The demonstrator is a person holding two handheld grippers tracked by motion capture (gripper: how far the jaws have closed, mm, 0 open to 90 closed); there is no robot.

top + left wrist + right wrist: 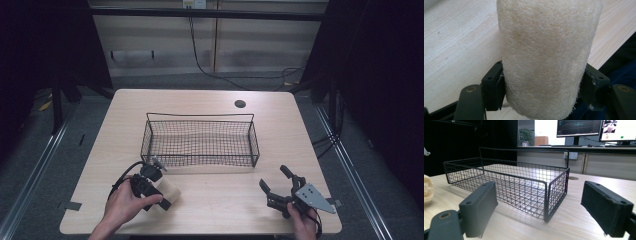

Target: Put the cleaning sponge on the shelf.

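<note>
Fuzzy roll (546, 60): a cream, felt-like cylinder is being held at the near left of the surface (215, 205), just in front of the wire basket (200, 142); whether it is resting on the wood or raised off it cannot be told.
Left gripper (162, 197): the jaws are being pressed against opposite sides of the roll's lower part, the black pads (495, 85) sinking slightly into the pile.
Wire basket: a shallow black mesh tray is being left vacant at mid-surface, its near wall just beyond the roll.
Right gripper (275, 184): the jaws are being kept wide apart with nothing between them, near the front right corner and facing the basket (506, 185).
Risk, slippage: the grip is being taken low on a soft, compressible body, so tipping or sliding out is judged likely under a quick lift.
Risk, snagging: the basket's near rim is judged liable to catch the roll if too little height is being given.
</note>
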